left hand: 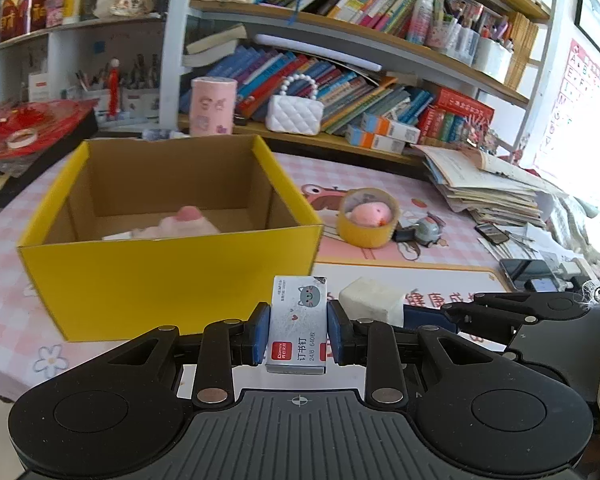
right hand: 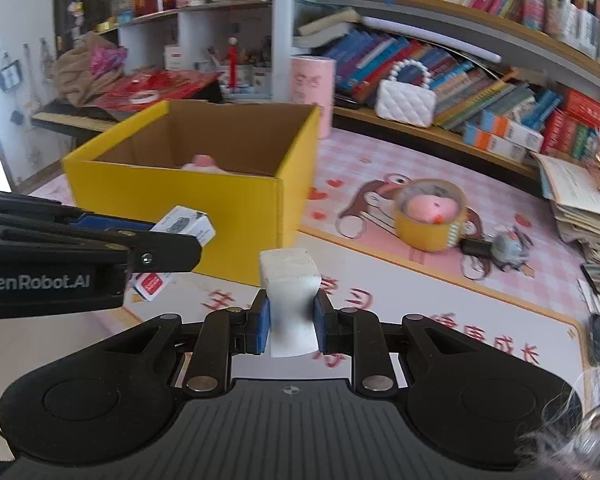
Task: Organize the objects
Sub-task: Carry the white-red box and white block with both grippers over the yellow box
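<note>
My left gripper (left hand: 299, 330) is shut on a small staples box (left hand: 299, 322), white-grey with a cat print, held above the mat in front of the yellow cardboard box (left hand: 140, 280). My right gripper (right hand: 289, 322) is shut on a white eraser-like block (right hand: 290, 280); the block also shows in the left wrist view (left hand: 370, 300). The left gripper with the staples box (right hand: 184, 226) shows at left in the right wrist view. The yellow box (right hand: 204, 208) is open and holds a pink-and-white soft item (left hand: 184, 222).
A yellow tape roll (left hand: 366, 218) with a pink plush inside stands right of the box, beside a black binder clip (right hand: 476, 247) and a grey toy (right hand: 508, 246). A paper stack (left hand: 484, 180), phones (left hand: 526, 272) and bookshelves (left hand: 340, 80) lie beyond.
</note>
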A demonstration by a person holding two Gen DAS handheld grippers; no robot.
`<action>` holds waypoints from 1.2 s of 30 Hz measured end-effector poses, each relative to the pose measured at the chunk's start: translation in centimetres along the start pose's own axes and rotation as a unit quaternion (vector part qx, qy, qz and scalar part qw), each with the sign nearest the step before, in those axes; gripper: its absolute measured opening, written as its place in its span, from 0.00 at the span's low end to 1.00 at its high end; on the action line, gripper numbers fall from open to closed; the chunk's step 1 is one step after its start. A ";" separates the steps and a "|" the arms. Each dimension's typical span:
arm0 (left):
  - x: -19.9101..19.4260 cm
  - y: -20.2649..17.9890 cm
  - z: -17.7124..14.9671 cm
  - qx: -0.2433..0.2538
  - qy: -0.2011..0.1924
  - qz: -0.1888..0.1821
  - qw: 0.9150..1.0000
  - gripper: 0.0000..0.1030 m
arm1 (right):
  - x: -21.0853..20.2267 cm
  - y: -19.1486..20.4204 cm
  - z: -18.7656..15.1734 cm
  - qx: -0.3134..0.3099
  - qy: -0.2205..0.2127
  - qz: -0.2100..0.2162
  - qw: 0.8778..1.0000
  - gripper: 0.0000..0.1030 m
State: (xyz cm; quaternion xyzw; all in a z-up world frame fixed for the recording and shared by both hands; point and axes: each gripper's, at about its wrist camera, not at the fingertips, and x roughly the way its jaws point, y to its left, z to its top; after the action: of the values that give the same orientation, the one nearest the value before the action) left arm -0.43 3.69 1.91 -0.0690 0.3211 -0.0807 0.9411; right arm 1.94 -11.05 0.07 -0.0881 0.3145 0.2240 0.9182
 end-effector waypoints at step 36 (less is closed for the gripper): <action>-3.6 5.6 2.5 -0.053 -0.080 0.042 0.995 0.27 | -1.5 4.1 4.0 -0.003 -0.101 0.015 0.995 0.20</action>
State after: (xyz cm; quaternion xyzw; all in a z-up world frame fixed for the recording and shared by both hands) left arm -1.10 10.10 4.95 -0.1116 0.2515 -0.0184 0.9612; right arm 1.11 -6.70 4.02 -0.0633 0.2211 0.2467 0.9414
